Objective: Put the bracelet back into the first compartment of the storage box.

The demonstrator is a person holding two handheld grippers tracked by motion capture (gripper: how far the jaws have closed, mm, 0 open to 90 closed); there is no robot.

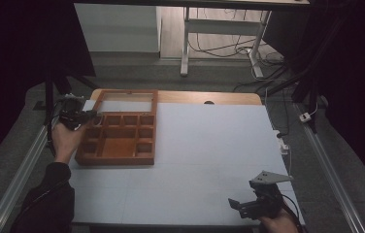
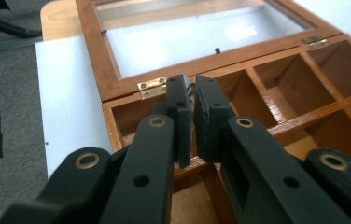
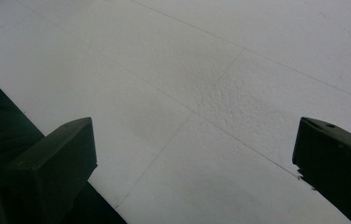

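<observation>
Two grippers are at work over the white-covered table; the left gripper sits at the far left corner of the wooden box, and the right gripper hovers over the table's near right corner, well apart from the box. The box lies on the left half of the table, close to the left edge; its glass-paned lid is swung fully back toward the far edge and lies flat, joined by brass hinges. Inside, the box is split into several compartments, a row of small ones along the hinge side and a large one nearer the person. In the left gripper view the left gripper points into the corner compartment next to a hinge; its jaws stand nearly together, only a thin gap between the pads, with nothing seen gripped between them. In the right gripper view the right gripper has its jaws spread wide above the bare white surface, holding nothing. A sleeve covers the left forearm at the near left corner.
</observation>
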